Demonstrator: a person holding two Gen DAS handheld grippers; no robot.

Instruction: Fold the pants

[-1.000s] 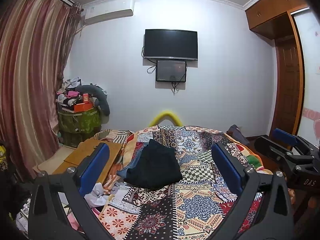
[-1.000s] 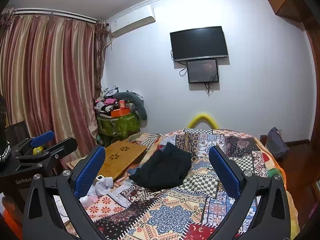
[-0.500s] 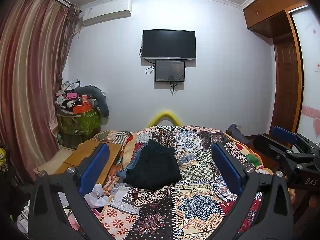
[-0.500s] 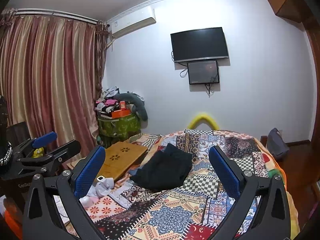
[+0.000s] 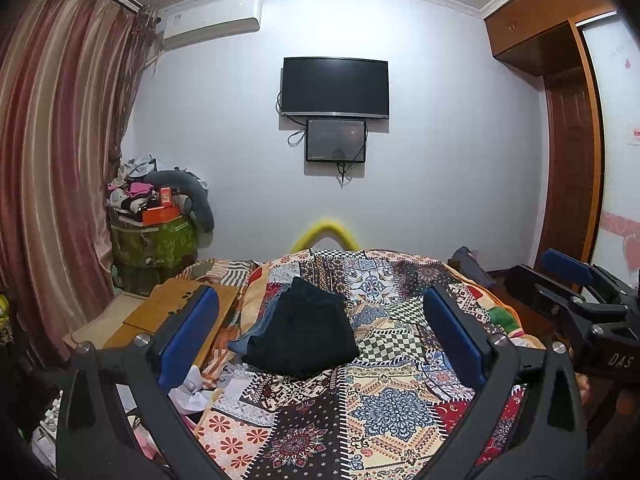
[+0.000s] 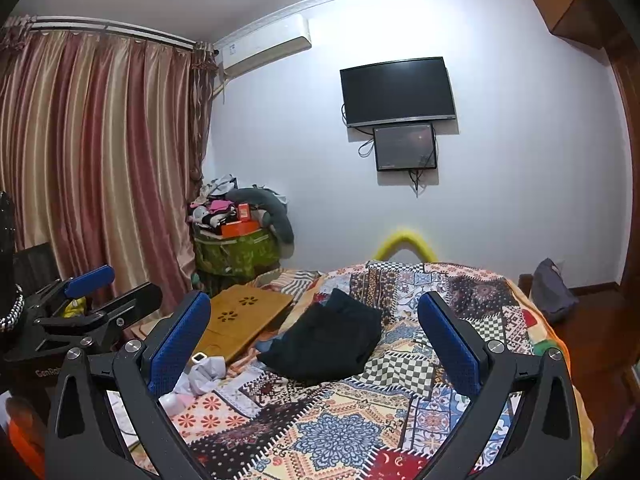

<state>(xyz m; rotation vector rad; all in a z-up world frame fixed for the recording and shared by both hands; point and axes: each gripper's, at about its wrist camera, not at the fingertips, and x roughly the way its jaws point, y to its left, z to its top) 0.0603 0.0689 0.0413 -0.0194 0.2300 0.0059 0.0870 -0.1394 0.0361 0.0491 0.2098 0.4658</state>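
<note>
Left wrist view: I'm looking along my left gripper [image 5: 320, 336], and its blue pads [image 5: 188, 336] are standing wide apart at the lower left and lower right of the frame, gripping nothing. The pants [image 5: 304, 336], a dark bundle, are lying centre frame on the quilt [image 5: 384, 404], well ahead of the fingertips and apart from them. Some blue cloth [image 5: 246, 342] is peeking out at the bundle's left edge. A wooden tray [image 5: 160, 316] is sitting left of the quilt, partly behind my left pad. At the right edge my right gripper [image 5: 568, 280] is poking in, its fingers parted, hanging over the quilt's right side. The TV [image 5: 335, 86] is hanging on the wall at upper centre, and the curtain [image 5: 52, 168] is filling the left edge.

Right wrist view: now I'm looking along the right gripper [image 6: 314, 340]; its pads are spread wide as well, nothing between them. The pants [image 6: 332, 340] are resting centre frame on the quilt [image 6: 360, 428], between the two pads as the picture frames it, though lying farther off. The tray [image 6: 244, 316] is lying to their left, with crumpled white cloth [image 6: 200, 376] just below it near my left pad. At the left edge the left gripper [image 6: 108, 292] is showing, fingers parted. The TV [image 6: 398, 90] is sitting upper right of centre.
</note>
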